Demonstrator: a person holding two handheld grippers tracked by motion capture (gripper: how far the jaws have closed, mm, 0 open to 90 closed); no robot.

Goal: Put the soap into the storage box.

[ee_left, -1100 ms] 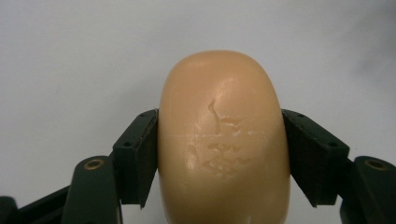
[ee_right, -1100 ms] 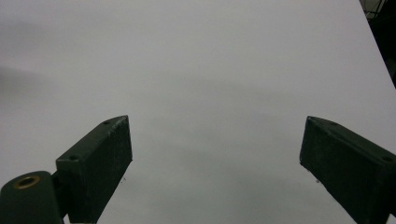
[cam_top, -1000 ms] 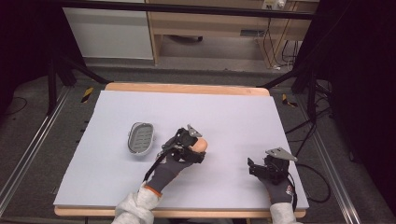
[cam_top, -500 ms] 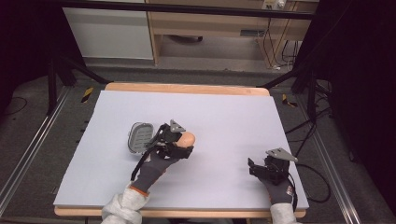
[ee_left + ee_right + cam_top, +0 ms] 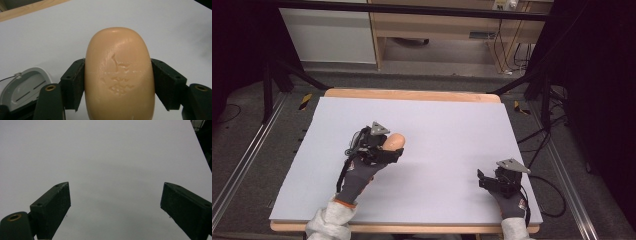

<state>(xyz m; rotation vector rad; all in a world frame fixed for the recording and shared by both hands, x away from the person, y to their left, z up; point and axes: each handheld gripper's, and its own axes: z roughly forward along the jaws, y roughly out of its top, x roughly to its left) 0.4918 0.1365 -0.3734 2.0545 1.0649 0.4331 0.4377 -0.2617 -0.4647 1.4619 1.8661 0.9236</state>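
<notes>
An orange oval bar of soap with dents on its face is clamped between the two black jaws of my left gripper. From the high view, that gripper hovers left of the table's middle, and the soap sticks out of it to the right. A grey oval soap dish with slots in its bottom lies just below and left of the jaws in the left gripper view; the hand covers it from above. My right gripper rests near the front right corner, its jaws wide apart with nothing between them.
The table has a pale grey top with a wooden rim. Black frame posts and cables stand beyond its right side. A cabinet and shelves stand behind the table.
My left gripper has carried the soap leftward across the table until it is over the soap dish, which the hand now hides from above. The right gripper has stayed in place.
</notes>
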